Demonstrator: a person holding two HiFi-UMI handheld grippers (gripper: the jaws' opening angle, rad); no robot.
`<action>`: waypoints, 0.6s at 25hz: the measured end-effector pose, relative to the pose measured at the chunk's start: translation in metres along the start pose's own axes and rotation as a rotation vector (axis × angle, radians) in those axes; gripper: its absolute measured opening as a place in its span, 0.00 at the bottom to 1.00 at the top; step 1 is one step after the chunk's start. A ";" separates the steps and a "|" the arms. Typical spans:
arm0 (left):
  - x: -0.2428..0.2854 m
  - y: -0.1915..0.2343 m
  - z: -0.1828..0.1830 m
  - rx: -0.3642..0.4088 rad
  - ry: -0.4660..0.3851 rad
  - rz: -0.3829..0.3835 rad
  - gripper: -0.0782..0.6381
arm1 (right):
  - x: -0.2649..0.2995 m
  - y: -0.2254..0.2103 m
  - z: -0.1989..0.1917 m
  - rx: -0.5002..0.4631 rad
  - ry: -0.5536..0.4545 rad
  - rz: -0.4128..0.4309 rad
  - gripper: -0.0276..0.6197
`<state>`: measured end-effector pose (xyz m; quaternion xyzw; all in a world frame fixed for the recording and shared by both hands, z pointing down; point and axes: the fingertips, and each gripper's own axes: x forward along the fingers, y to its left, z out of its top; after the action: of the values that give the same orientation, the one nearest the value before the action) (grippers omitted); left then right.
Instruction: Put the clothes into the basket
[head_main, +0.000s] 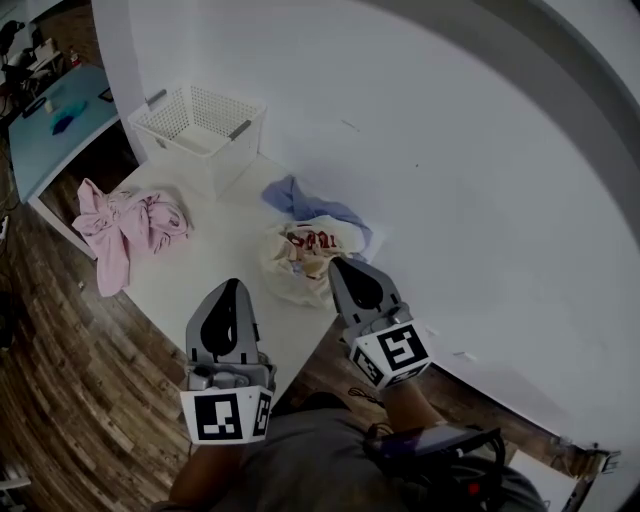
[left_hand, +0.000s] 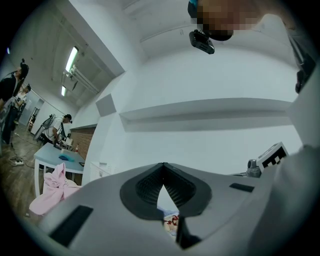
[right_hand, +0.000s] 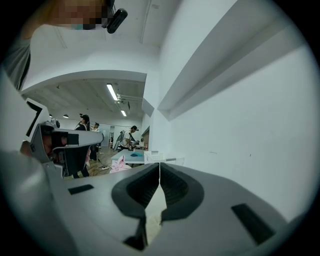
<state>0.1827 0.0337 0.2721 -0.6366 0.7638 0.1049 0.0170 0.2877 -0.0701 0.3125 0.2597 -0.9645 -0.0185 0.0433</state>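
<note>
While none of the clothes are in it yet, the white laundry basket (head_main: 200, 125) stands at the far corner of the white table (head_main: 220, 265), near the wall. Three garments lie loose on the tabletop. A pink garment (head_main: 125, 230) is bunched at the left edge and partly hangs over it. A blue garment (head_main: 310, 203) lies crumpled towards the right side. A cream garment (head_main: 303, 262) with red print lies just in front of the blue one and touches it.

The right gripper (head_main: 337, 263) is at the near right edge of the cream garment, with its tip over the cloth. Whether it actually touches the cloth cannot be told. Its own view shows the two jaws pressed together at the tips with nothing between them. The left gripper (head_main: 233, 286) hovers over a bare part of the table, near the cream garment and to its left. Its jaws are also closed tip to tip and empty. In the left gripper view, the printed cloth shows through the gap below the pads.

Beyond the table are a wooden floor (head_main: 60, 380), a white wall (head_main: 450, 150) and a blue-topped table (head_main: 50, 130). In the right gripper view, people (right_hand: 132, 132) stand further back in the room.
</note>
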 end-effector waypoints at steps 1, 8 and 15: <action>0.003 -0.001 -0.001 0.001 -0.005 0.003 0.12 | 0.003 -0.003 -0.001 -0.004 -0.001 0.004 0.06; 0.017 -0.010 -0.029 0.013 0.076 0.000 0.12 | 0.011 -0.028 -0.035 0.023 0.045 -0.003 0.06; 0.059 -0.017 -0.064 0.028 0.160 0.009 0.12 | 0.042 -0.065 -0.083 0.082 0.107 0.031 0.06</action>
<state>0.1947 -0.0378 0.3226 -0.6391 0.7671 0.0430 -0.0358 0.2917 -0.1482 0.3943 0.2470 -0.9647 0.0355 0.0843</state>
